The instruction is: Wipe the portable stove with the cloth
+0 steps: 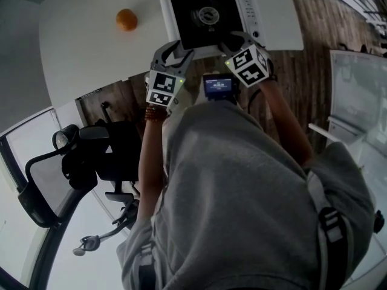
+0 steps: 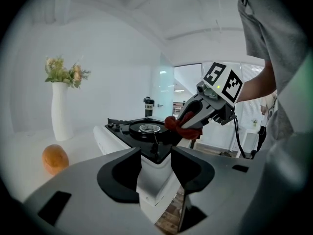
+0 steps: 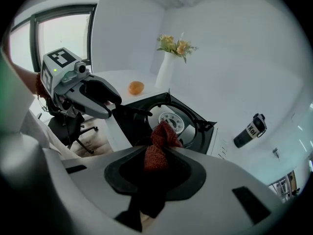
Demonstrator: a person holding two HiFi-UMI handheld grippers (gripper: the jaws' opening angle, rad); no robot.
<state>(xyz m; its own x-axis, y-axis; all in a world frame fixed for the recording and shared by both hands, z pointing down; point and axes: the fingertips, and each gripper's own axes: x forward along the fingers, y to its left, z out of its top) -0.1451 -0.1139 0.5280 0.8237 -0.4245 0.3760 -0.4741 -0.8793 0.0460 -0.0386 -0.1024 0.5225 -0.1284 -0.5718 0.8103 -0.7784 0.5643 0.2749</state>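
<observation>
The portable stove (image 1: 208,14), black-topped with a white body and a round burner, sits on the white table (image 1: 78,53) at its near edge. My left gripper (image 1: 175,48) stands open at the stove's near left corner. That white corner (image 2: 151,177) lies between its jaws, and I see no pad pressing on it. My right gripper (image 1: 240,40) is at the near right corner, shut on a bunched red cloth (image 3: 159,148). The cloth (image 2: 178,126) hangs over the black top (image 3: 161,114) near the burner; whether it touches is unclear.
An orange (image 1: 127,20) lies on the table left of the stove. A white vase with flowers (image 2: 61,109) stands behind it. A dark tumbler (image 3: 250,129) is beyond the stove. A black office chair (image 1: 91,156) stands on the wooden floor at my left.
</observation>
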